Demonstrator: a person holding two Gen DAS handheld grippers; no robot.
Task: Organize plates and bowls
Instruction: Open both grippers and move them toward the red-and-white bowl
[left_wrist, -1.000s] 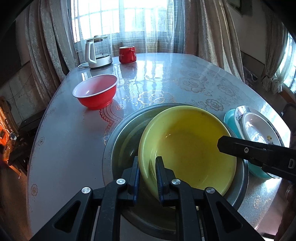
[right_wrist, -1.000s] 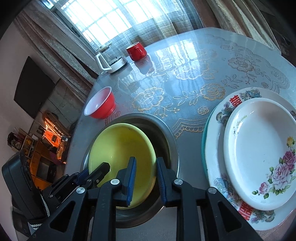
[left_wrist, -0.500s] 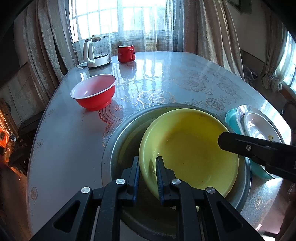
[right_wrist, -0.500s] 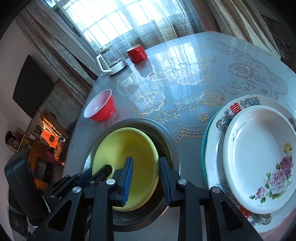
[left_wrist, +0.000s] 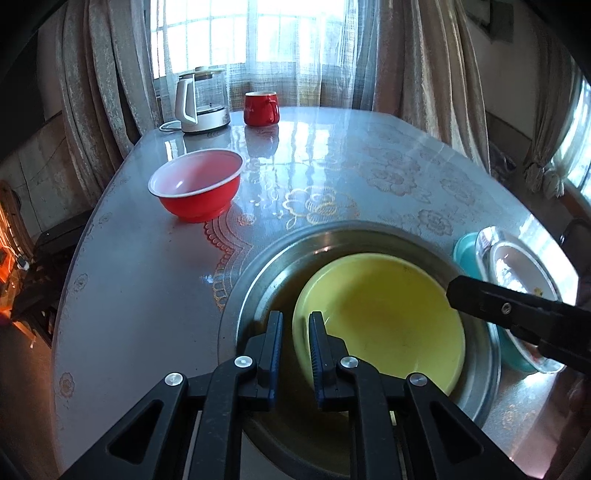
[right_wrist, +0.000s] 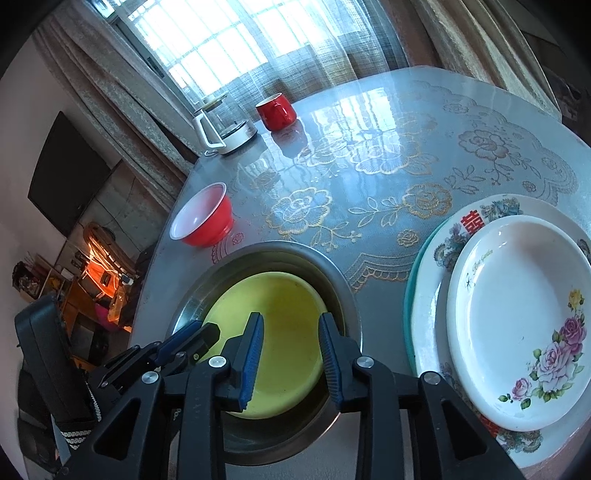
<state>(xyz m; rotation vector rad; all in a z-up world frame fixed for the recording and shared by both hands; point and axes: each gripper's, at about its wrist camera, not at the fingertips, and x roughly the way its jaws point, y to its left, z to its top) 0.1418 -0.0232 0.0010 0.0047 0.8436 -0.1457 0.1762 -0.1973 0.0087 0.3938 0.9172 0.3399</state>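
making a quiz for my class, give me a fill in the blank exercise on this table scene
1. The yellow bowl sits inside a ____ metal basin.
2. The left claw is shut on the rim of the ____ bowl.
3. The mug beside the kettle is ____.
4. The white floral plate lies on top of a ____ plate.

Missing words: larger; yellow; red; larger

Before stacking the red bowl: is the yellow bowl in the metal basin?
Yes: the yellow bowl sits inside the metal basin, rim pinched by the left gripper.
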